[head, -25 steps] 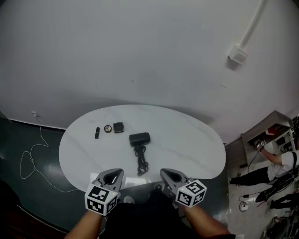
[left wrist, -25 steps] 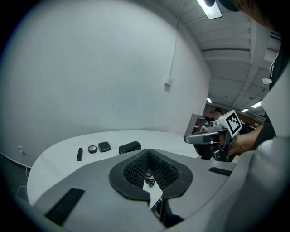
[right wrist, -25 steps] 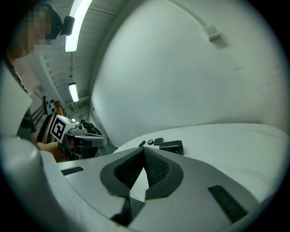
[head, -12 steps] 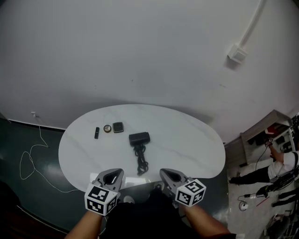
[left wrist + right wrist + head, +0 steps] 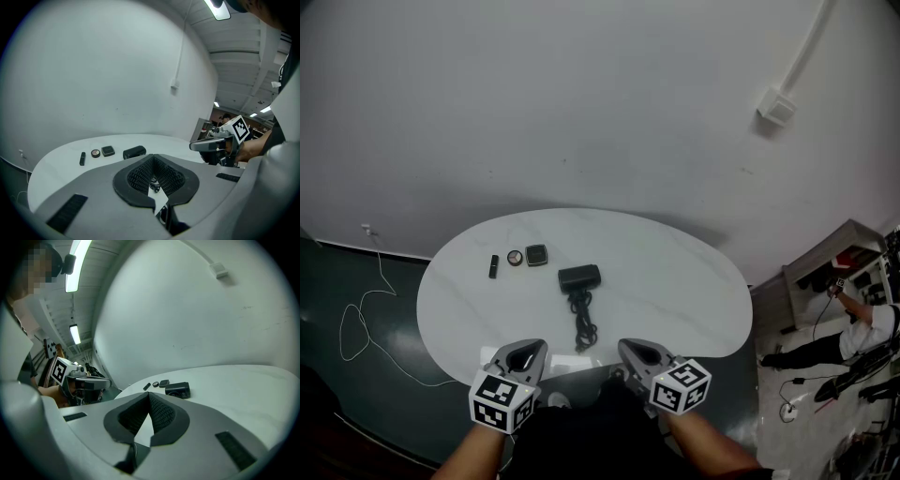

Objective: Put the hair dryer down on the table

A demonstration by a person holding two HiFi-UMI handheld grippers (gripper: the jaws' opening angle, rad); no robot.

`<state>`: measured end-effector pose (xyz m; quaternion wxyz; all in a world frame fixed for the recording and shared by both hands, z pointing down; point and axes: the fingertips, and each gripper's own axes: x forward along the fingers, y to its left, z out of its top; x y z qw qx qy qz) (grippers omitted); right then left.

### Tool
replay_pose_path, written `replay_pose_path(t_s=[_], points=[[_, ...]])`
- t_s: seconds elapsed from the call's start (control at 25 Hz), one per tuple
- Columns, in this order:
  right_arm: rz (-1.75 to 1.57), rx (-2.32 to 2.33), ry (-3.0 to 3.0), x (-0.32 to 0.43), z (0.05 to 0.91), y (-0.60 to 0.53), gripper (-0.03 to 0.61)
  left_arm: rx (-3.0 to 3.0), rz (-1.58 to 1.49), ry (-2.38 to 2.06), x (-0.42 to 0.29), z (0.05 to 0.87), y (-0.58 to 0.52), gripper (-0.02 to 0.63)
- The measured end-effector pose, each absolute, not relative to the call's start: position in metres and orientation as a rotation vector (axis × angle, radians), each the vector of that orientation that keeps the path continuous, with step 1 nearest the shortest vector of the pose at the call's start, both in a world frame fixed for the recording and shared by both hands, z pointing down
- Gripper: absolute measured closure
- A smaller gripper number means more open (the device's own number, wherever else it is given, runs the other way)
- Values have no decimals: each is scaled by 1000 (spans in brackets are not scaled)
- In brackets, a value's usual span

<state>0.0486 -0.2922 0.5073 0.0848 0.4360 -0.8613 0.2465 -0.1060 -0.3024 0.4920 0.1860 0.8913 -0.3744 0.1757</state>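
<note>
The hair dryer lies flat near the middle of the white oval table, its cord trailing toward six o'clock. Both tools hang at the near edge, well apart from it. The left gripper has the dryer at about one o'clock, and the right gripper has it at about eleven. Each has its jaws drawn together on nothing. At the dryer's ten o'clock sit a square case, a round compact and a dark stick.

On table, hair dryer central, case just left
</note>
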Motion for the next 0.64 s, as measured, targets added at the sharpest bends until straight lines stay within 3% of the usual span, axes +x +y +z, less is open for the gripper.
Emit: replay_pose_path(t_s=[0.64], points=[[728,1300,-2564,46,510,-297,571,2491,495,-1064,-108,494,-303,603]])
